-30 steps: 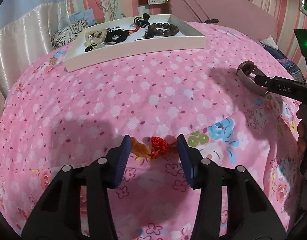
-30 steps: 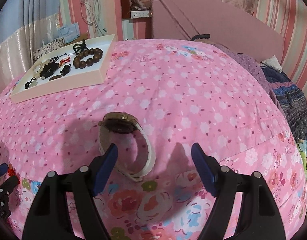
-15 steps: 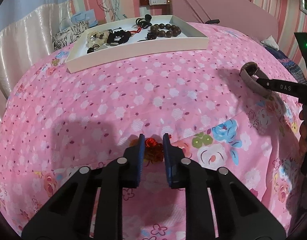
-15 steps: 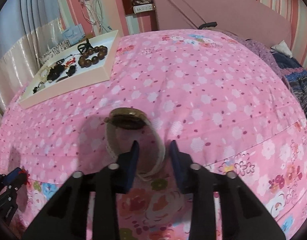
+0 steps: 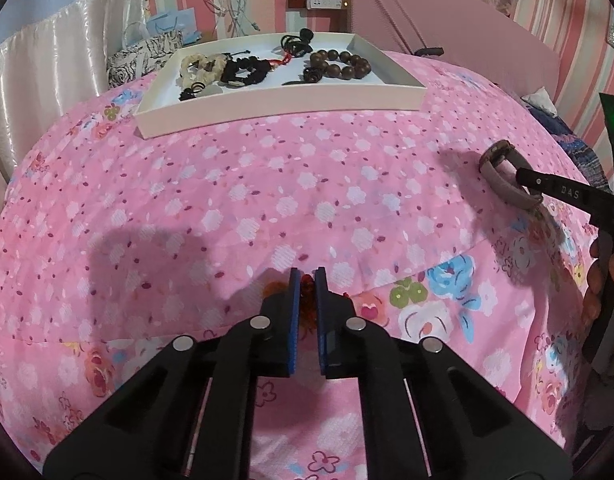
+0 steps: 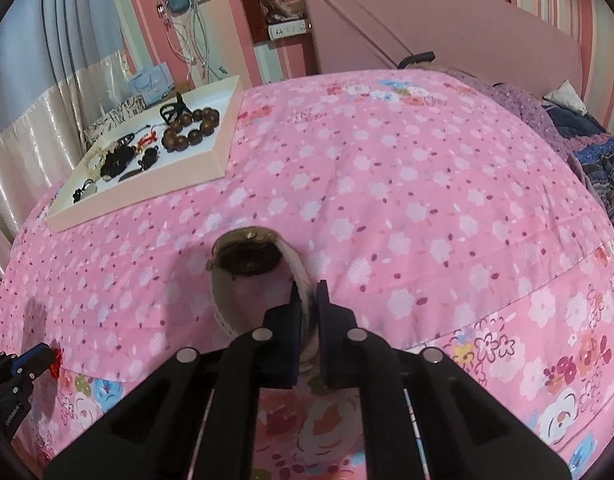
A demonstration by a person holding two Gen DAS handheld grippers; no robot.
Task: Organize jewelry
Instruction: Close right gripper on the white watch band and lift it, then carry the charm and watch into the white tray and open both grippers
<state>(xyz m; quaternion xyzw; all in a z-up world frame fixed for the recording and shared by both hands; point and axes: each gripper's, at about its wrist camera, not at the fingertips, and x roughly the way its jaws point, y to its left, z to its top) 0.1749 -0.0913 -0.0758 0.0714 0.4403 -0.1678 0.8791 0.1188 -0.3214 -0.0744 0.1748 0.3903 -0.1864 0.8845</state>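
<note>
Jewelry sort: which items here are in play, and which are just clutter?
In play:
- red charm, pinched by left gripper
- watch, strap pinched by right gripper
- tray of bracelets

Clutter:
- gift bags
- hanging cables
- blue blanket

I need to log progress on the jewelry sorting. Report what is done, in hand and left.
Done: the tray already holds a wooden bead bracelet and several dark and pale pieces. In hand: the left gripper is shut on a red-orange charm, the right gripper on the watch strap, both still on the bedspread. Left: carrying both to the tray.
</note>
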